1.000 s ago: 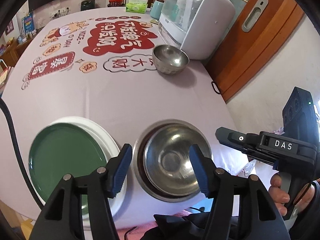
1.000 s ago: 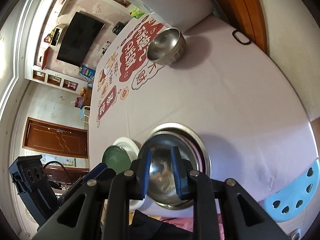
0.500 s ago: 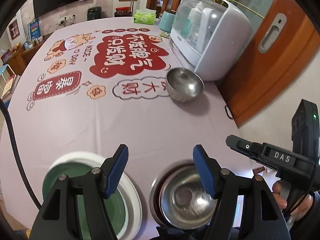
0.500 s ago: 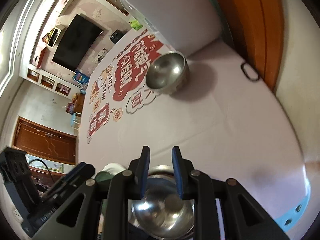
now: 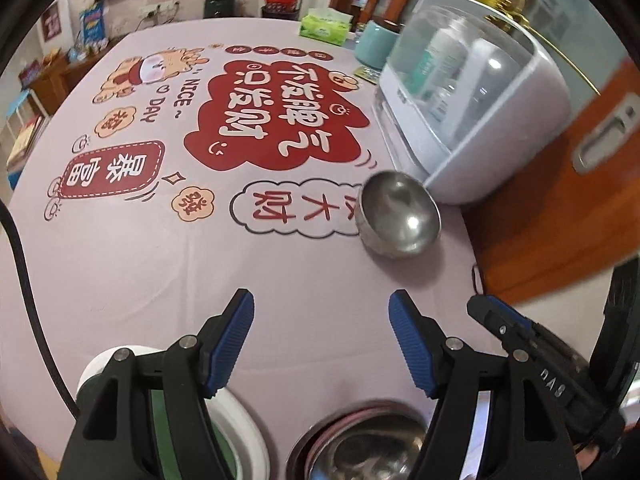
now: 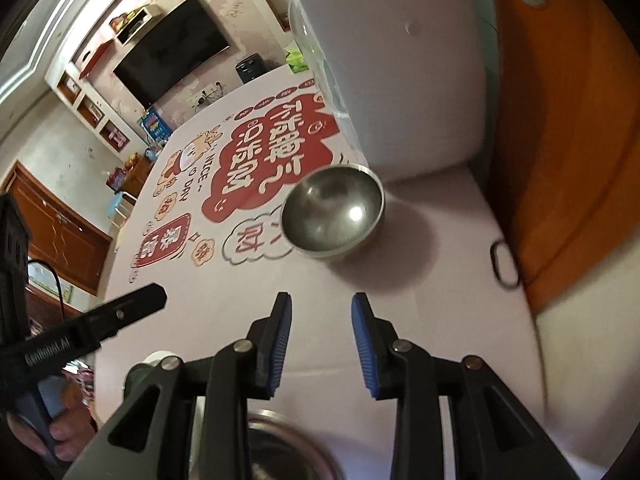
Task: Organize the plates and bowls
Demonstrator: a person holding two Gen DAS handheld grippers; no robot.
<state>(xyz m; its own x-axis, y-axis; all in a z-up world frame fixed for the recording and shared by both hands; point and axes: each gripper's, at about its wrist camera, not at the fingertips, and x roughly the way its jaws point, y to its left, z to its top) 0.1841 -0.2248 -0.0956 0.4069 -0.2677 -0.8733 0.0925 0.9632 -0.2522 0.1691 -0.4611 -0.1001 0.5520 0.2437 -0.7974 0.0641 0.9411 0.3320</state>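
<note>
A small steel bowl [image 5: 400, 216] stands alone on the pink tablecloth beside the white appliance; it also shows in the right wrist view [image 6: 334, 216]. A second steel bowl [image 5: 368, 456] sits inside a steel plate at the near table edge, below both grippers. A green plate [image 5: 168, 420] on a white plate [image 5: 244, 424] lies left of it. My left gripper [image 5: 322, 332] is open and empty above the cloth. My right gripper [image 6: 321, 334] is open and empty, with the lone bowl ahead of it.
A white domed appliance [image 5: 472, 108] stands at the table's right side. A teal cup [image 5: 374, 46] and a green tissue box [image 5: 326, 26] are at the far edge. An orange-brown door [image 6: 568, 140] is right of the table. A black cable [image 5: 24, 280] runs along the left.
Both grippers have moved forward over the table toward the lone bowl. The right gripper's fingers have spread apart. The stacked bowl and plates have slid to the bottom of both views.
</note>
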